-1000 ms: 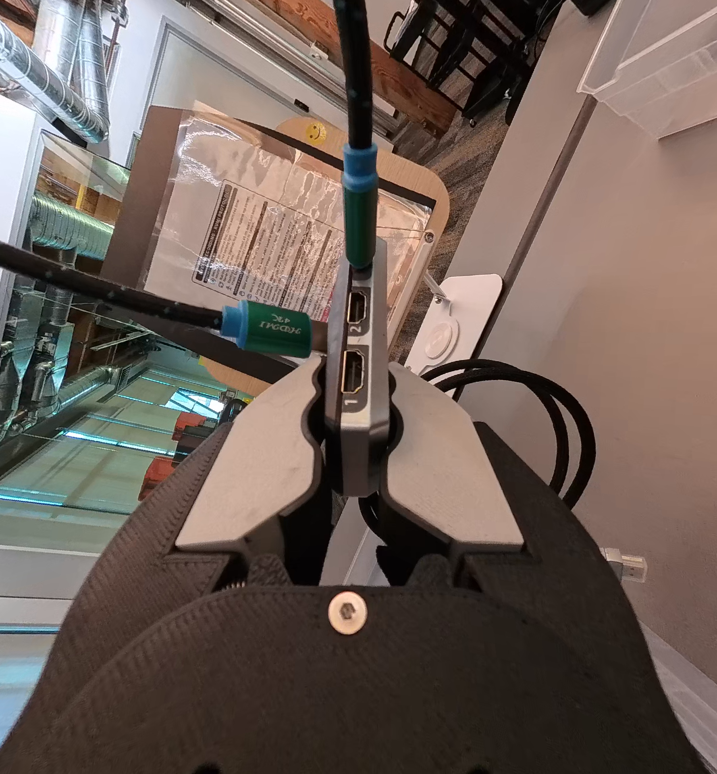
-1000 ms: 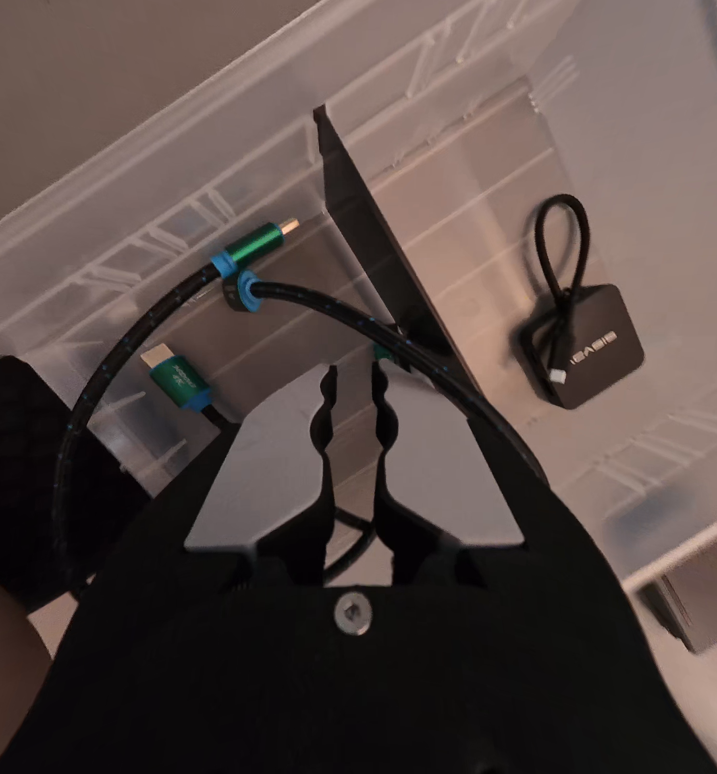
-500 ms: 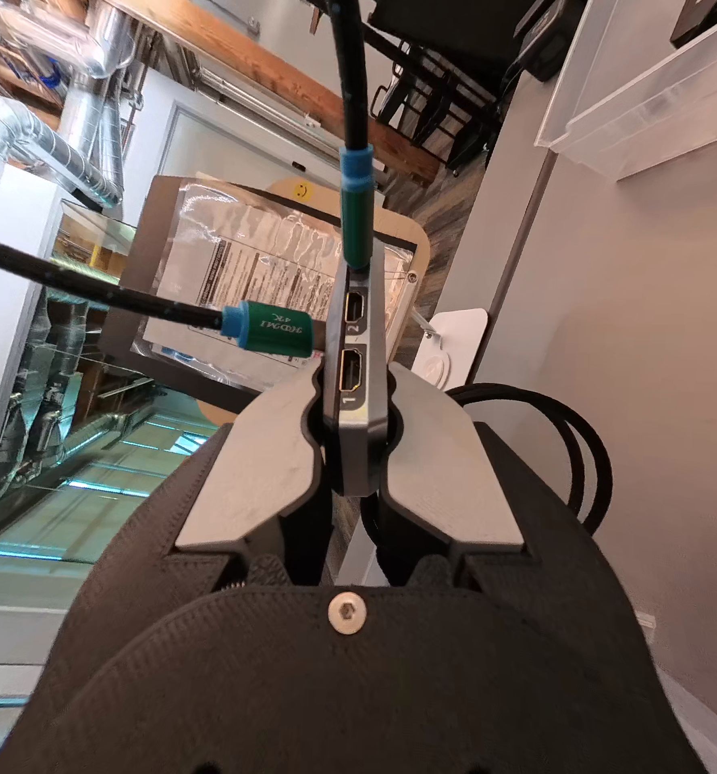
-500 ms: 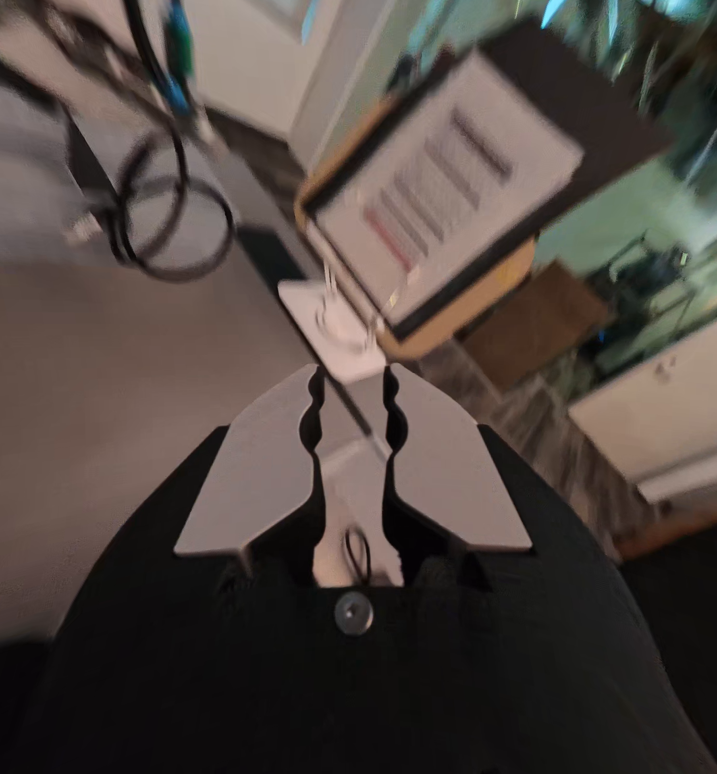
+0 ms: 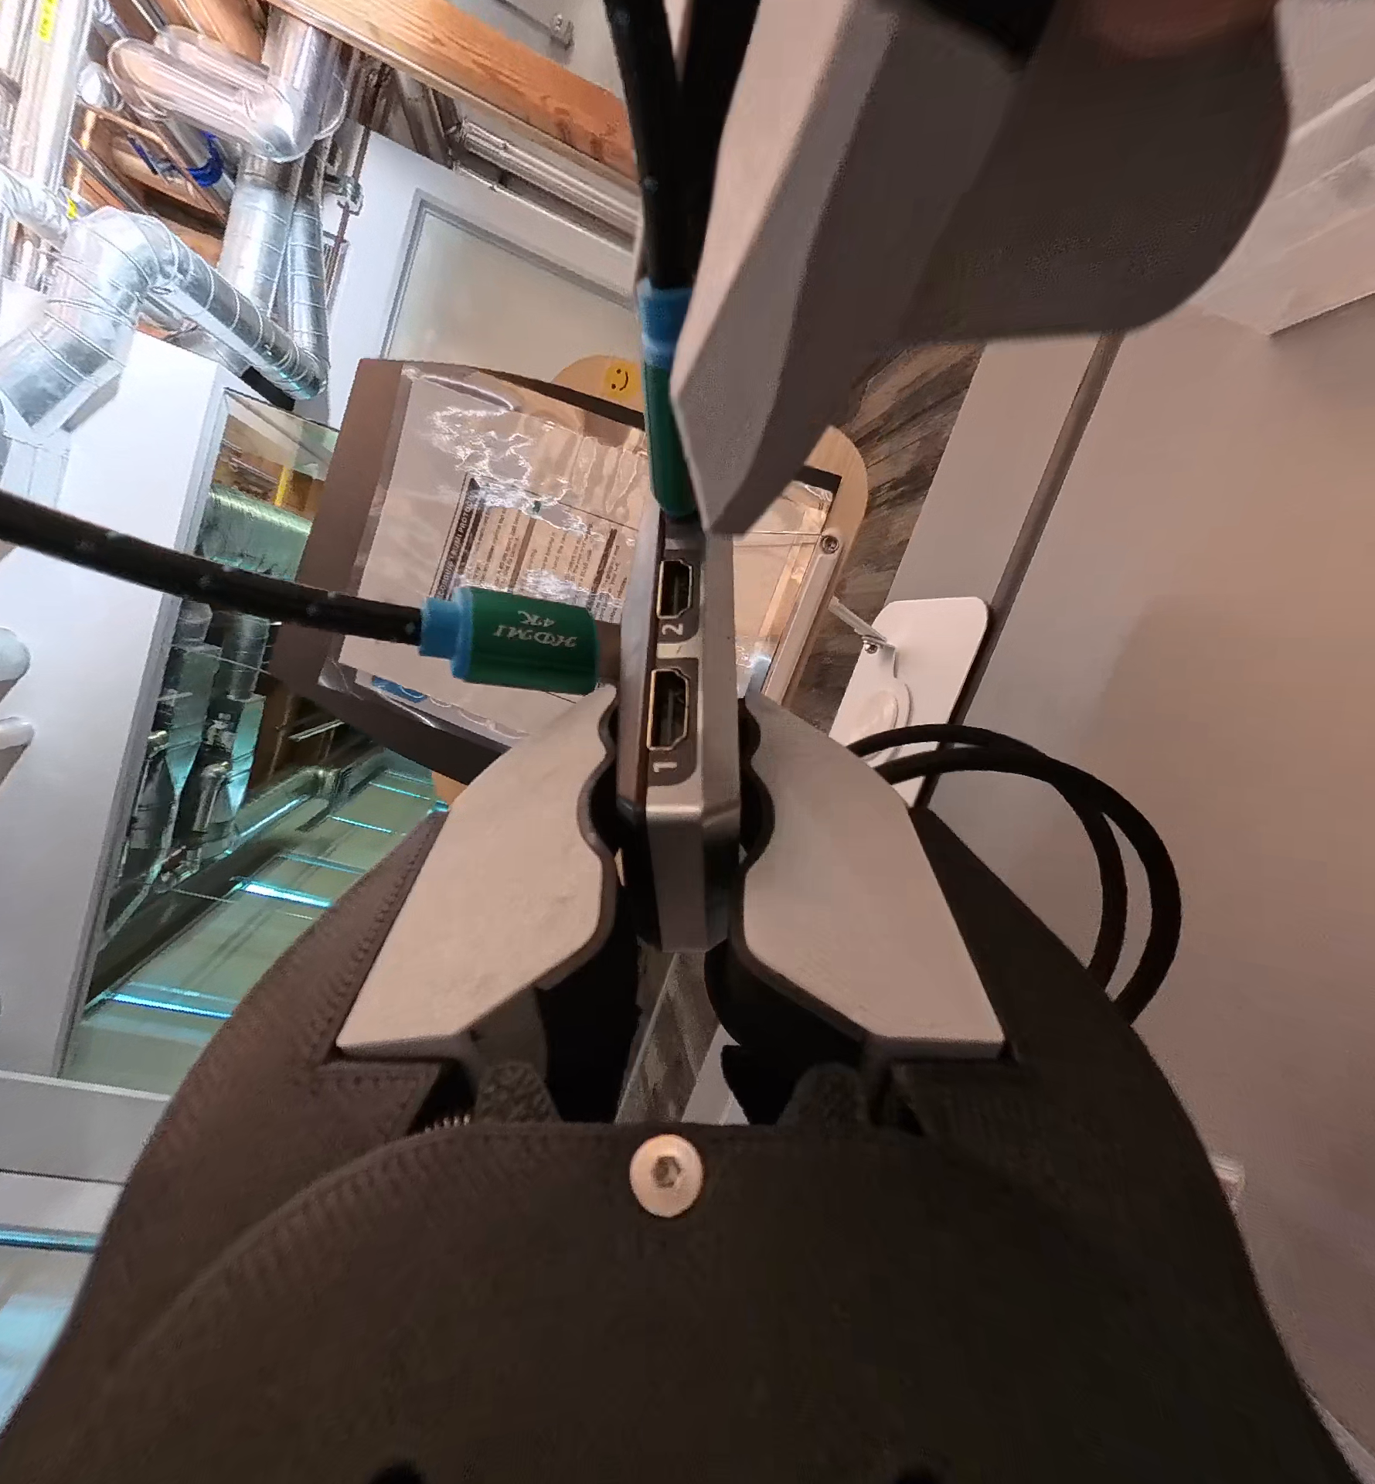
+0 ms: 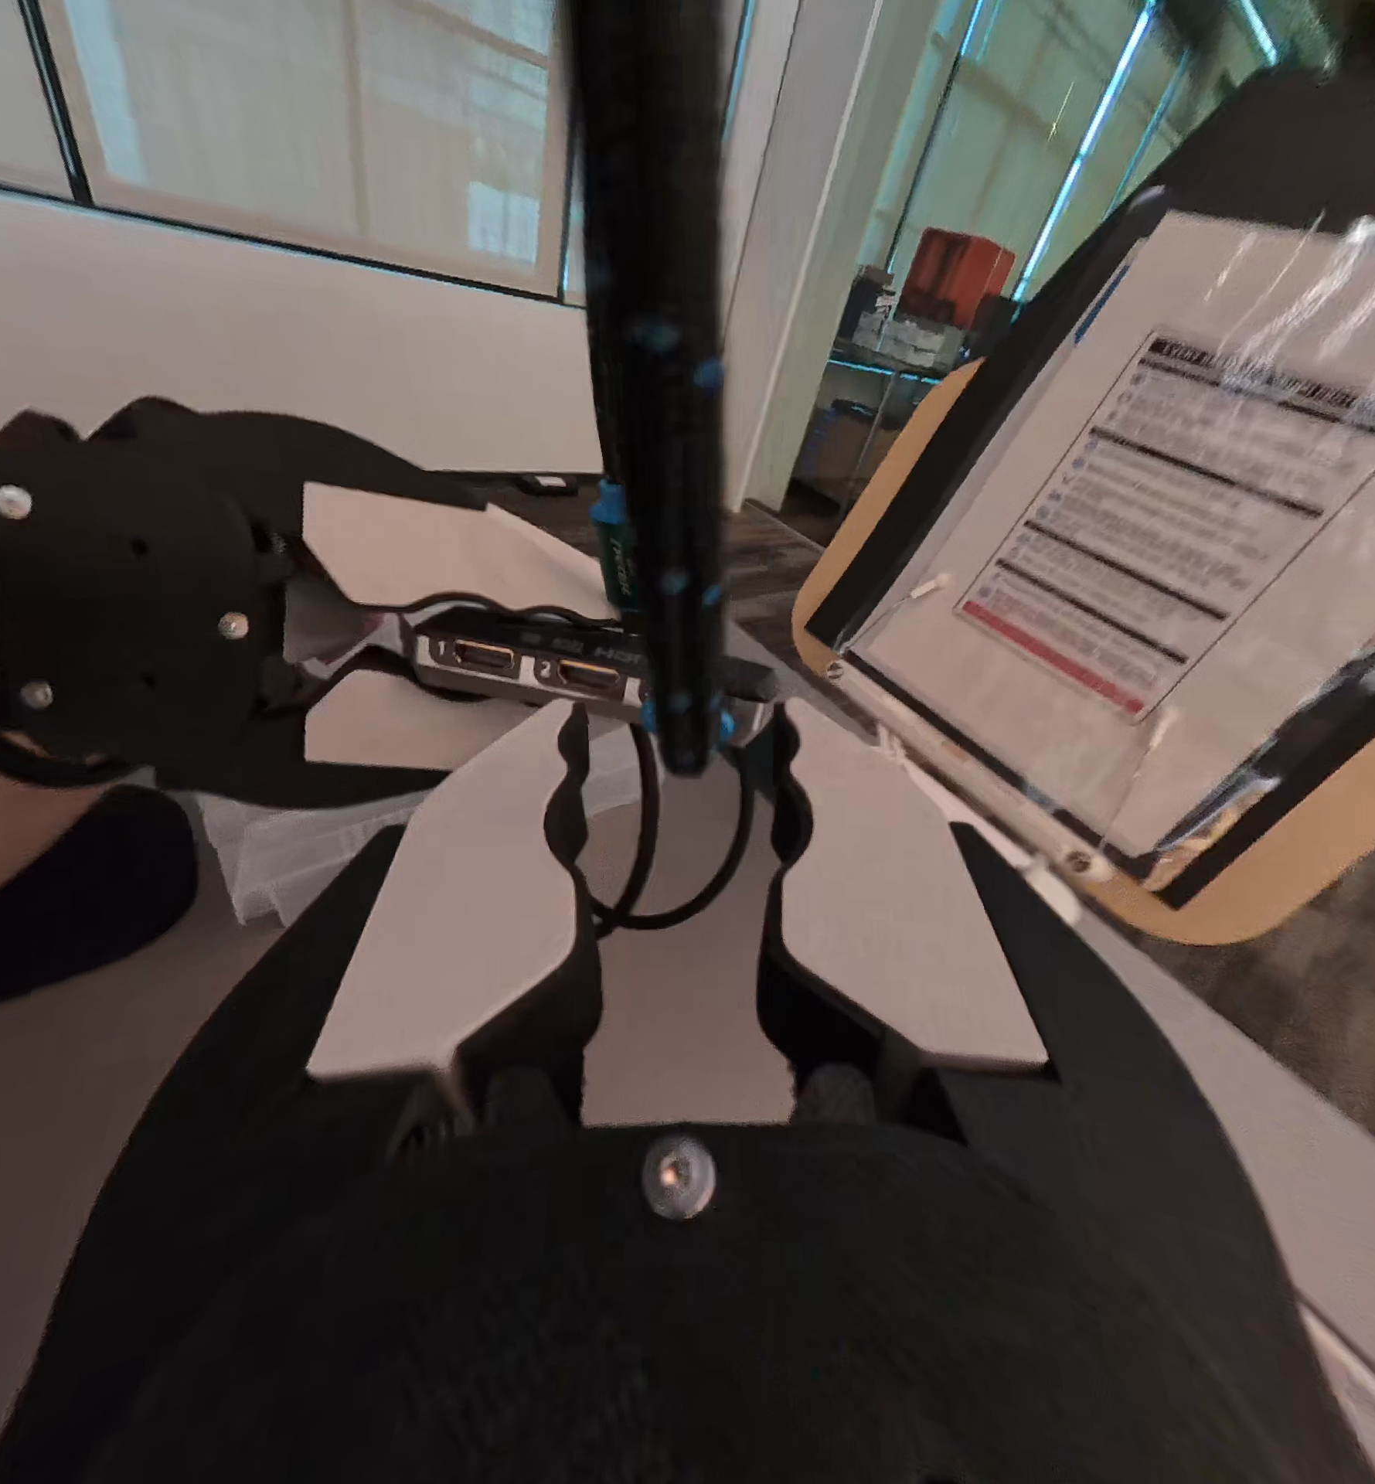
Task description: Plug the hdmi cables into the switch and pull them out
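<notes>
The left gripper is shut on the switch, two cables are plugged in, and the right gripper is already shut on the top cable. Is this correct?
Not quite. The right gripper is open: in the right wrist view its fingers stand apart around the top cable. The rest holds: the left gripper is shut on the switch, with two cables plugged in.
</notes>
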Tool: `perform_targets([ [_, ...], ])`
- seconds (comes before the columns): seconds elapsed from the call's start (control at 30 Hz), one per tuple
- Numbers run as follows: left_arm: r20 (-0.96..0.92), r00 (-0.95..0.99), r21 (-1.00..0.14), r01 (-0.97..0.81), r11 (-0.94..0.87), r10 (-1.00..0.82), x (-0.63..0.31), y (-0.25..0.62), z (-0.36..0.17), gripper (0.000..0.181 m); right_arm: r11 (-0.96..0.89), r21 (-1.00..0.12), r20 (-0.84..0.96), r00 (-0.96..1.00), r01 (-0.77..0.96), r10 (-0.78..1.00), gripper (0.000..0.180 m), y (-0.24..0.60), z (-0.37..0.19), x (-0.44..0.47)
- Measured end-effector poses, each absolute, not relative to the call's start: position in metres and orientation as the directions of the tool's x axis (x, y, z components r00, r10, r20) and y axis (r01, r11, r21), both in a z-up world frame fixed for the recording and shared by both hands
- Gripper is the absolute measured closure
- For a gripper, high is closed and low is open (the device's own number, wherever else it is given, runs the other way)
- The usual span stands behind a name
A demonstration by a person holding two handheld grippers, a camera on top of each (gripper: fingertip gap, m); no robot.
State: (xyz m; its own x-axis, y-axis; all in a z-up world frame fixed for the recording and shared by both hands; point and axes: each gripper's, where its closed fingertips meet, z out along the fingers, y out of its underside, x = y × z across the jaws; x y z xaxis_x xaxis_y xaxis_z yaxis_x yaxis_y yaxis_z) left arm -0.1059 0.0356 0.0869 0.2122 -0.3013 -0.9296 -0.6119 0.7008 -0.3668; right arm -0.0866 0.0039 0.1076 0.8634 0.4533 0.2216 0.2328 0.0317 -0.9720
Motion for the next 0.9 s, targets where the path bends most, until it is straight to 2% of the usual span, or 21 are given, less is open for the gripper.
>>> perform_targets([
  [0.1, -0.943, 0.198, -0.331, -0.628, 0.704, -0.267, -0.104, 0.034, 0.085, 0.158, 0.031, -0.993, 0.118, 0.876, 0.117, 0.468, 0.157, 0.007, 0.11, -0.085],
  [0.33, -0.949, 0.187, -0.31, -0.69, 0.653, -0.254, -0.098, 0.043, 0.072, 0.158, -0.065, -0.983, 0.131, 0.9, 0.173, 0.415, 0.157, 0.015, 0.093, -0.076],
  [0.47, -0.943, 0.19, -0.325, -0.699, 0.637, -0.273, -0.099, 0.051, 0.068, 0.157, -0.065, -0.958, 0.241, 0.91, 0.278, 0.338, 0.158, 0.018, 0.089, -0.078],
  [0.63, -0.941, 0.192, -0.329, -0.704, 0.629, -0.278, -0.097, 0.049, 0.068, 0.157, -0.124, -0.991, -0.006, 0.893, 0.056, 0.45, 0.157, 0.018, 0.088, -0.074],
  [0.8, -0.926, 0.184, -0.356, -0.71, 0.608, -0.328, -0.096, 0.055, 0.058, 0.157, -0.116, -0.956, 0.222, 0.922, 0.27, 0.317, 0.157, 0.022, 0.081, -0.071],
  [0.83, -0.926, 0.185, -0.357, -0.706, 0.611, -0.328, -0.096, 0.055, 0.059, 0.157, -0.109, -0.955, 0.23, 0.922, 0.275, 0.312, 0.158, 0.022, 0.083, -0.072],
  [0.9, -0.926, 0.187, -0.358, -0.707, 0.61, -0.327, -0.097, 0.054, 0.061, 0.157, -0.137, -0.981, 0.075, 0.921, 0.137, 0.382, 0.157, 0.02, 0.084, -0.073],
])
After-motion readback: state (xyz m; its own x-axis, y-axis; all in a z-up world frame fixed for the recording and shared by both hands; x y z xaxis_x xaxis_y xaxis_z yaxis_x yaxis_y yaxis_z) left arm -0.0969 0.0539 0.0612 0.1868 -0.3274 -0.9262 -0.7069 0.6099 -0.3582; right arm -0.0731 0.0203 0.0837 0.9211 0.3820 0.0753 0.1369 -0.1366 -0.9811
